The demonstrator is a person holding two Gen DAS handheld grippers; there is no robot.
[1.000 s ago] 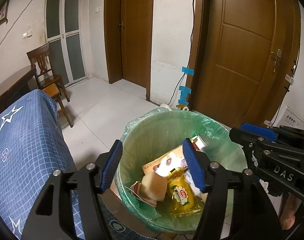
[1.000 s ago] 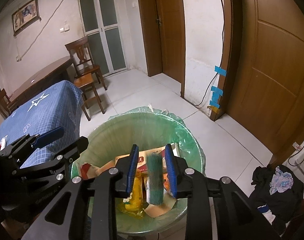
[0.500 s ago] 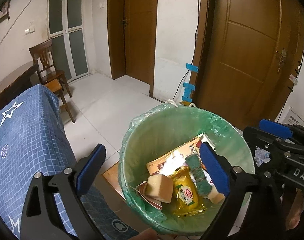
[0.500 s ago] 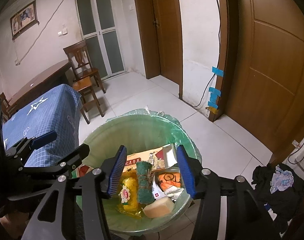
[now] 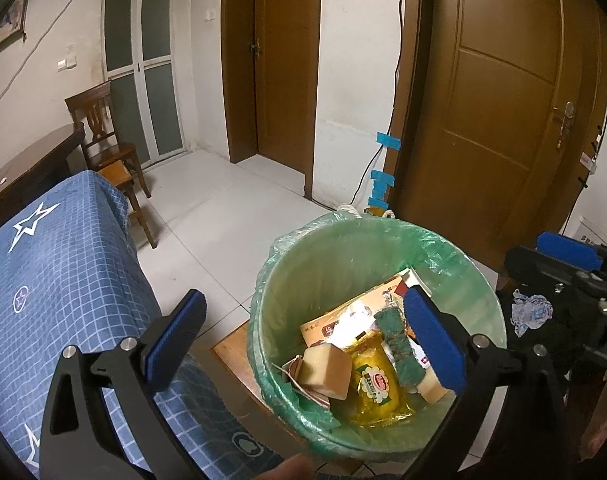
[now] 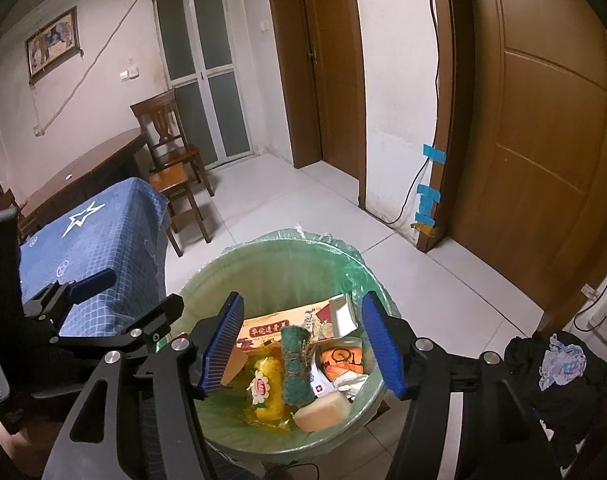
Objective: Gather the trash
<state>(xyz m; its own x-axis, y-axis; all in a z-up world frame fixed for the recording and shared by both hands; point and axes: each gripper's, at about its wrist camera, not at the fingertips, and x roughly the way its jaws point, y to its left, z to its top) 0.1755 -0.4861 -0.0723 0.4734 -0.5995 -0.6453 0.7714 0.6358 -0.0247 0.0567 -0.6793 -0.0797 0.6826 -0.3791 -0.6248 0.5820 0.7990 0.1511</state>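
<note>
A round bin lined w/ a pale green plastic bag (image 5: 455, 248) (image 6: 343, 264) is sitting on the white tiled floor, just beside a surface draped in a blue checked cloth w/ white stars (image 5: 55, 272) (image 6: 103, 236). Inside, trash is lying in a heap: a flat orange-and-cream printed cardboard box (image 5: 343, 316) (image 6: 279, 326) is leaning toward the far wall, a yellow crinkly food packet w/ a red-and-white label (image 5: 377, 388) (image 6: 265, 388) is lying in front of it, and a green scouring pad tied w/ twine (image 5: 397, 348) (image 6: 297, 364) is resting across the packet's right edge. A tan sponge block (image 5: 329, 370) is sitting at the packet's left, partly covered by a finger in the right wrist view; a second tan block (image 6: 323, 410) is lying at the near right, mostly hidden behind a finger in the left view. An orange wrapper (image 6: 343, 360) & crumpled white bits are showing only from the right wrist cam; print too small to read. The left hand-held gripper (image 5: 303, 344) is hanging over the bin's near rim, jaws opening, spread very wide, nothing betw. them. The right hand-held gripper (image 6: 303, 348) is hovering above the trash, jaws opening, clear of the pad lying below.
</note>
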